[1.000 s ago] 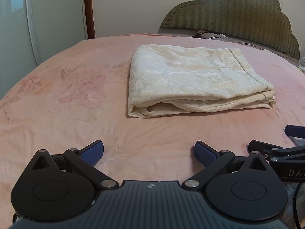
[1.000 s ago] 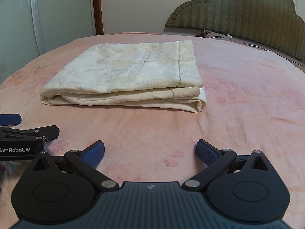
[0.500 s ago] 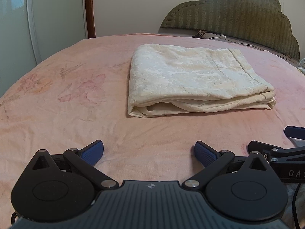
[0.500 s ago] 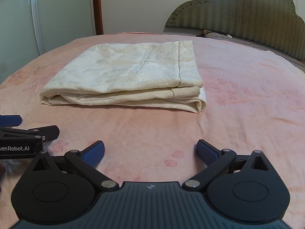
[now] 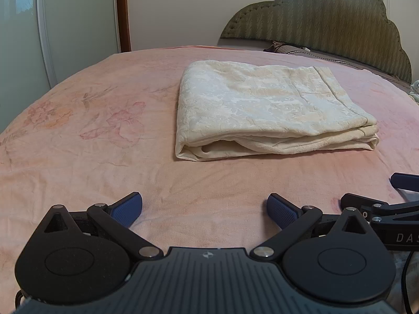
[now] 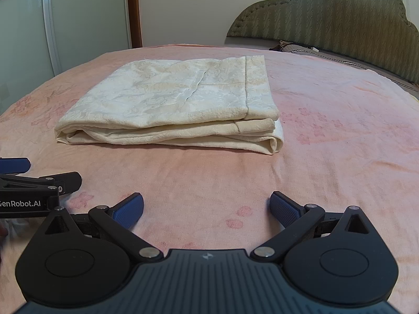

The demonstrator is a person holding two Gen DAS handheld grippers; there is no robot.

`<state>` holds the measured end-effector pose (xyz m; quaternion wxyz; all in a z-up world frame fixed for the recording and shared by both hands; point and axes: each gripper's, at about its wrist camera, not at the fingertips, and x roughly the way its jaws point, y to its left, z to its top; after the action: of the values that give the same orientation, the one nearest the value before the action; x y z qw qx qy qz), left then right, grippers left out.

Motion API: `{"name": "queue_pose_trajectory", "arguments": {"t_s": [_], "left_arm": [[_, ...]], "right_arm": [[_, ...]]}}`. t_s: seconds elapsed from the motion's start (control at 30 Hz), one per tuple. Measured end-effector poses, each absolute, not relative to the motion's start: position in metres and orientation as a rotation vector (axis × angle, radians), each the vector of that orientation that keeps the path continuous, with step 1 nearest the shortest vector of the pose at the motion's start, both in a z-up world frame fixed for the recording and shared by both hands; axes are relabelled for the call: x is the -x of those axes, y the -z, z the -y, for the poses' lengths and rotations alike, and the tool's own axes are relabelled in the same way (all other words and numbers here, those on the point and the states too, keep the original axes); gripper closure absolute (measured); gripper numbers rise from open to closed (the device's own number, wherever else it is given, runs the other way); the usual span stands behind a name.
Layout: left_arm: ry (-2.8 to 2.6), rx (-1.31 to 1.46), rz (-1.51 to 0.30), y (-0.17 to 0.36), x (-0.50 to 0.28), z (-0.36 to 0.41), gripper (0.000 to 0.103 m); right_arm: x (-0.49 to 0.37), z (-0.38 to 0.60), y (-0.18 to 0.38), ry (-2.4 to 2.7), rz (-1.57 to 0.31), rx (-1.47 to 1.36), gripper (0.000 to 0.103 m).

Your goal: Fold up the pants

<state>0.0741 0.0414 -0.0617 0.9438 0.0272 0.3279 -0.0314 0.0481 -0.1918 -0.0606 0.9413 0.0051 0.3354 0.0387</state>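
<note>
Folded pants [image 5: 264, 110] lie ahead of left gripper [image 5: 204, 210], apart. Right gripper [image 6: 207, 210] likewise. Both released, empty.

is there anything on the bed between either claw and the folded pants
Nothing visible. Only bare pink bedspread lies between the open left claw and the pants, and likewise between the open right claw and them.

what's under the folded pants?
The folded pants lie on the pink bedsheet, stacked in several layers. Whatever sits between the layers or directly beneath them is covered.
</note>
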Motion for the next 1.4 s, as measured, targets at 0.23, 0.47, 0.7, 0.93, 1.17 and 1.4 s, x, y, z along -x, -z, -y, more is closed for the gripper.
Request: {"name": "queue_pose_trajectory", "arguments": {"t_s": [0.23, 0.47, 0.7, 0.93, 1.17, 1.4], "left_arm": [[0.064, -0.056, -0.668, 0.0618, -0.0742, -0.0415, 0.0], [0.064, -0.057, -0.669, 0.0618, -0.0743, -0.0413, 0.0], [0.066, -0.05, -0.668, 0.0618, -0.0745, -0.0422, 0.0], [0.064, -0.052, -0.668, 0.0621, -0.0745, -0.0403, 0.0], [0.063, -0.054, -0.669, 0.0621, -0.0747, -0.0402, 0.0], [0.064, -0.051, -0.669, 0.0621, -0.0746, -0.0392, 0.0]], "right_arm": [[-0.048, 0.1918, 0.0606, -0.079, -0.684, -0.01, 0.0], [-0.0481, 0.1918, 0.0606, -0.079, -0.684, -0.01, 0.0], [-0.0482, 0.1918, 0.0607, -0.079, -0.684, -0.01, 0.0], [-0.0482, 0.1918, 0.0607, -0.079, -0.684, -0.01, 0.0], [-0.0483, 0.1918, 0.0607, -0.079, -0.684, -0.01, 0.0], [-0.0483, 0.1918, 0.0607, -0.079, -0.684, -0.01, 0.0]]}}
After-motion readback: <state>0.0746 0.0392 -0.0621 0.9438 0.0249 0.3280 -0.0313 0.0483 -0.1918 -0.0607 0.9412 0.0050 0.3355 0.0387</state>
